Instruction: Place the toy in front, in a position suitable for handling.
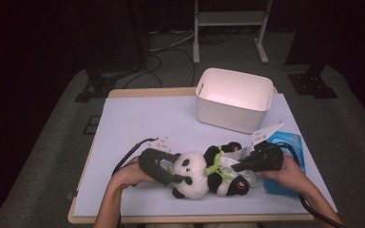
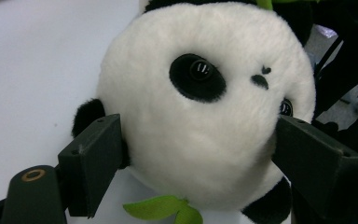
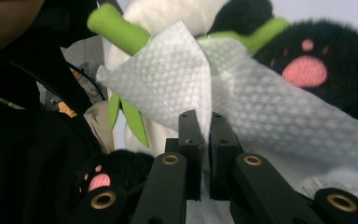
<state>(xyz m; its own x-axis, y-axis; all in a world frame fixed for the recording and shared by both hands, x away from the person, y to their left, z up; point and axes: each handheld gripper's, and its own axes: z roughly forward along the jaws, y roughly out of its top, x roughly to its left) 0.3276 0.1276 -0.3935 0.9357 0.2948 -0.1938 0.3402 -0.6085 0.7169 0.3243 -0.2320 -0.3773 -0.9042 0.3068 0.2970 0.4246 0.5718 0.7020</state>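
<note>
While left gripper [image 2: 198, 158] clamps panda [image 1: 204, 172] | right gripper [image 3: 204, 135] pinches wipe [image 3: 177, 79] | bin [image 1: 234, 99] behind

Panda toy [image 2: 205, 121]: fluffy white and black plush, glossy plastic eyes, green fabric leaves at its neck. My left gripper [image 2: 198, 163] has matt black plastic pads with a slightly rough finish and a brass-coloured rivet. My right gripper [image 3: 204, 140], the same matt black, pinches a white embossed paper wipe [image 3: 177, 88], dimpled. Table cover [image 1: 138, 118] smooth, matt pale. Bin [image 1: 233, 99] smooth white plastic.
</note>
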